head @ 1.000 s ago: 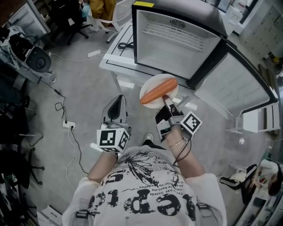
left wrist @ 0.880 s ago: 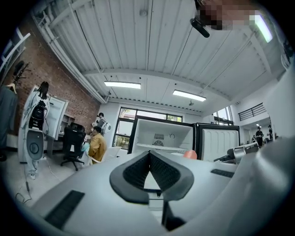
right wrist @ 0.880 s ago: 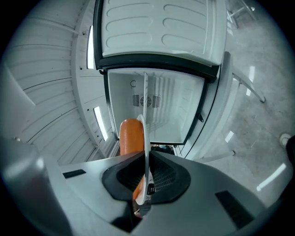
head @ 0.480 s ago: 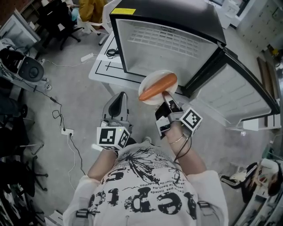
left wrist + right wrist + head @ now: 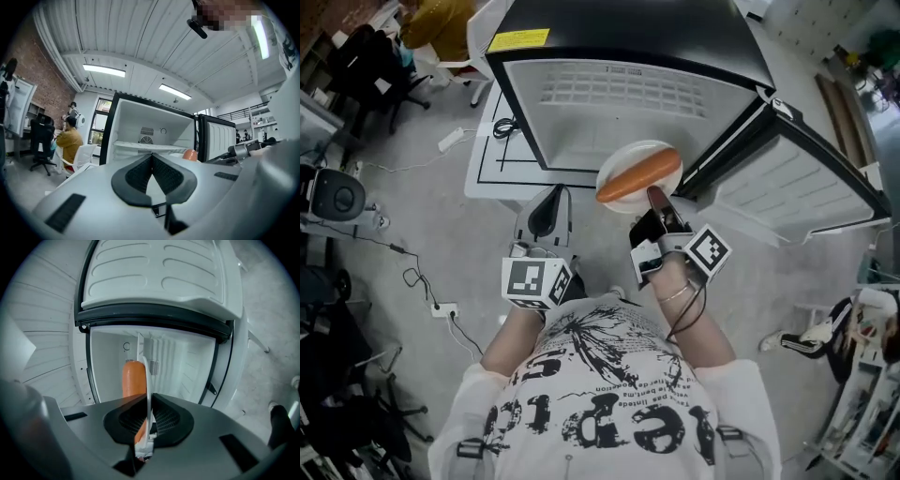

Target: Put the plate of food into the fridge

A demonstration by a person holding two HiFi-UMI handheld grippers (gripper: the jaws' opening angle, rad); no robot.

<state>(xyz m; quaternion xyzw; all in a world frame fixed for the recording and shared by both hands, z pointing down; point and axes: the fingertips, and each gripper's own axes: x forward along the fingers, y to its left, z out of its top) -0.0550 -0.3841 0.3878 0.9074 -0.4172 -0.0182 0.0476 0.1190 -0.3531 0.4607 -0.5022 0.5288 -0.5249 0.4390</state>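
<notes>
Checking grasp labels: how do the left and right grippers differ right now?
The right gripper has its jaws pinched on the rim of the plate, which carries the orange food; the left gripper has its jaws together on nothing. The right gripper is rolled on its side, so the fridge looks turned in its view; the left gripper sits level. Both point at the open fridge.

Your white plate [image 5: 625, 160], an orange sausage [image 5: 639, 176] across it, is level just before the fridge [image 5: 619, 98], door [image 5: 787, 178] wide open.
</notes>
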